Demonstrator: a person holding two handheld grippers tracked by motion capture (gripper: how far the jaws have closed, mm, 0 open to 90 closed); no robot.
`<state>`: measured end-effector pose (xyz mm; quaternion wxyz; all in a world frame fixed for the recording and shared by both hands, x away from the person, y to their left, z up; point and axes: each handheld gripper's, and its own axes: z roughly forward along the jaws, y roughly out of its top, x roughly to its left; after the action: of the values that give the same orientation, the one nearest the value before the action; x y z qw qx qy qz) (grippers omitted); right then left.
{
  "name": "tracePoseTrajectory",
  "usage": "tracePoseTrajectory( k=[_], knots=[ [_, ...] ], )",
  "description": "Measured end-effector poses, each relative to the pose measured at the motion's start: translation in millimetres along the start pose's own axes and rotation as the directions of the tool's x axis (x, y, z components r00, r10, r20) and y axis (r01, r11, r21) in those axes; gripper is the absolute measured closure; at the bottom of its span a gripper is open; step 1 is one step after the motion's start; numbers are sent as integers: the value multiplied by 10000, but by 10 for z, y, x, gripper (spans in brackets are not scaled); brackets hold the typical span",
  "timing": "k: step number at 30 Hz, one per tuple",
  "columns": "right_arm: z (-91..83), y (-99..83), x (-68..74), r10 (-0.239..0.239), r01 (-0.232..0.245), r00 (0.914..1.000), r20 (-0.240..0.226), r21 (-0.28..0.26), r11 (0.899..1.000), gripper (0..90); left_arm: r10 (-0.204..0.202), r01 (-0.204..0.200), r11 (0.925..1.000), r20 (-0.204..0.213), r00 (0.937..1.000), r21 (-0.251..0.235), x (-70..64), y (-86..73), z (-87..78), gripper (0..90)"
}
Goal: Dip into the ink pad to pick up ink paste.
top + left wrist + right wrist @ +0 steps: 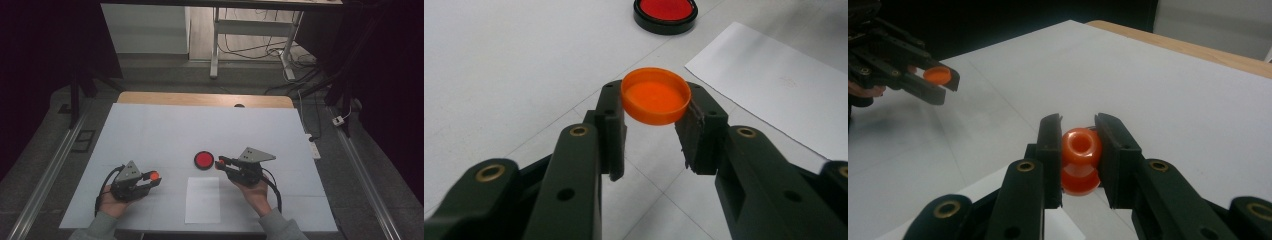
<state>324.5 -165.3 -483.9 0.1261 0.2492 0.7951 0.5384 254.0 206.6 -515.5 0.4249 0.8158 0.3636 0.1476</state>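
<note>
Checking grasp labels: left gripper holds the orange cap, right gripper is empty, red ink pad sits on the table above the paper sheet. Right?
Not quite: the right gripper is not empty. The right gripper view shows its jaws shut on a small orange stamp. The rest stands: the left gripper holds the orange cap, and the red ink pad sits above the paper sheet.

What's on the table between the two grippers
The white paper sheet, lying slightly nearer the person between the left gripper and right gripper, seen in the high view.
</note>
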Motion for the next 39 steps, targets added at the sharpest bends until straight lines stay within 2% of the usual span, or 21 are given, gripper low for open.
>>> tracePoseTrajectory(
  k=[27, 39],
  knots=[
    [-329, -146, 48, 102, -101, 9999, -62, 13, 9999, 720, 31, -31, 10000, -4, 10000, -76, 1, 6, -13, 647],
    [-327, -142, 121, -73, 75, 9996, -287, 66, 9999, 720, 48, -49, 9999, -20, 10000, -89, 6, 7, -18, 647]
  ],
)
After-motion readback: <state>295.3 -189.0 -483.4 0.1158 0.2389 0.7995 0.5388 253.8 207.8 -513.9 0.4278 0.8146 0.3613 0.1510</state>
